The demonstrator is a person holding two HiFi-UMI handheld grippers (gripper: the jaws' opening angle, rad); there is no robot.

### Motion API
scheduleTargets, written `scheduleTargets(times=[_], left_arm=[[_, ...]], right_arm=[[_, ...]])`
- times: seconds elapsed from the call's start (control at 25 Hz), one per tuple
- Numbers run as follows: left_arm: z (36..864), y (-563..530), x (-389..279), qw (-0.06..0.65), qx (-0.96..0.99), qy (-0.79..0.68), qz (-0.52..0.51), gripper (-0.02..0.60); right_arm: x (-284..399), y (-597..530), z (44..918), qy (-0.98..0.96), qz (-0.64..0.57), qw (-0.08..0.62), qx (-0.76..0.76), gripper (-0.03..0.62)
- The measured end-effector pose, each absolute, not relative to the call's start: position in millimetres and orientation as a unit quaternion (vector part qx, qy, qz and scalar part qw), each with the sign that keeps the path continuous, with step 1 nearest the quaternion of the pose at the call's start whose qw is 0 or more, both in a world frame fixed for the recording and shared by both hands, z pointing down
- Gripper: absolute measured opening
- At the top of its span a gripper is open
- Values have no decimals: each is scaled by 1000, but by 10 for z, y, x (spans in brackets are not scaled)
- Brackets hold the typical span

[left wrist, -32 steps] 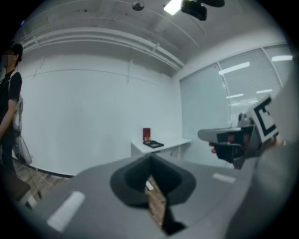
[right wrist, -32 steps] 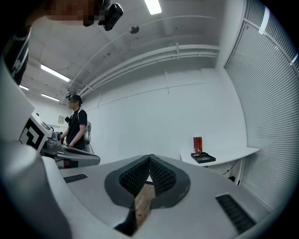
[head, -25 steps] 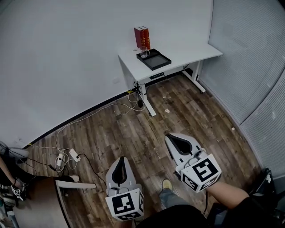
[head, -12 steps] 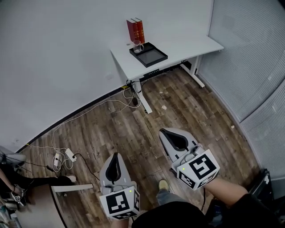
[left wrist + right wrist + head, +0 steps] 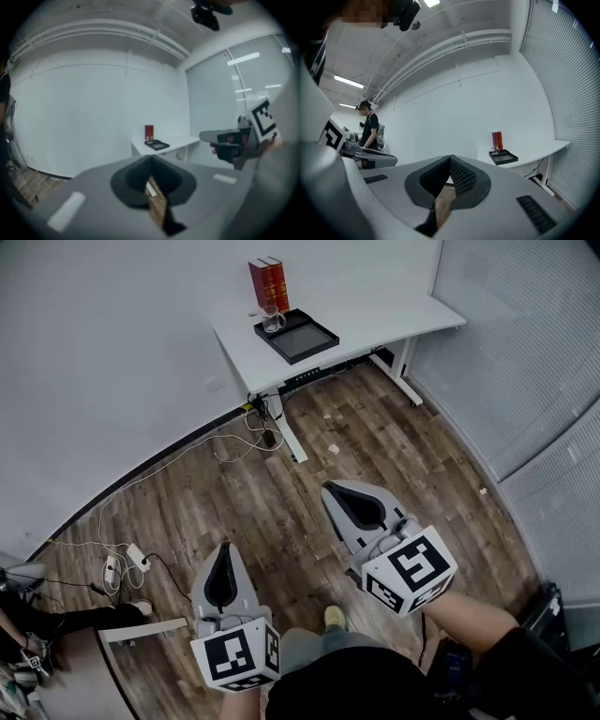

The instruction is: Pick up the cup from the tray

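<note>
Left gripper (image 5: 225, 555): jaws fully closed, tips in contact, nothing between them. Right gripper (image 5: 339, 495): jaws likewise closed tip to tip and empty; only wood floor (image 5: 309, 456) shows through the gap behind the tips. Both grippers are held low over the floor, side by side, well apart from the white desk (image 5: 375, 320). The clear cup (image 5: 272, 322) stands on the black tray (image 5: 305, 336), at the tray corner nearest the red books (image 5: 266, 284). The tray lies on the desk, just in front of the upright books. Cables and a power strip (image 5: 120, 564) lie on the floor along the wall.
</note>
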State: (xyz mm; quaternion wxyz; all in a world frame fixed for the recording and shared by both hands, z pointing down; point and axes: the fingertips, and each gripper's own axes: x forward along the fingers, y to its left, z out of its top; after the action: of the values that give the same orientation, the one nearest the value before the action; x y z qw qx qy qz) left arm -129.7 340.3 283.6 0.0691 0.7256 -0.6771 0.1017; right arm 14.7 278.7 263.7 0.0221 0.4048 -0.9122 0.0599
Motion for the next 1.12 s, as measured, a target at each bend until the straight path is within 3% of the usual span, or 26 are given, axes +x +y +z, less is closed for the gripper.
scheduleTargets(times=[1.12], left_arm=[[2353,3218,-923,17,732,-674,100,0]], right_arm=[[398,2535,2146,-923,30,-30,382,12]])
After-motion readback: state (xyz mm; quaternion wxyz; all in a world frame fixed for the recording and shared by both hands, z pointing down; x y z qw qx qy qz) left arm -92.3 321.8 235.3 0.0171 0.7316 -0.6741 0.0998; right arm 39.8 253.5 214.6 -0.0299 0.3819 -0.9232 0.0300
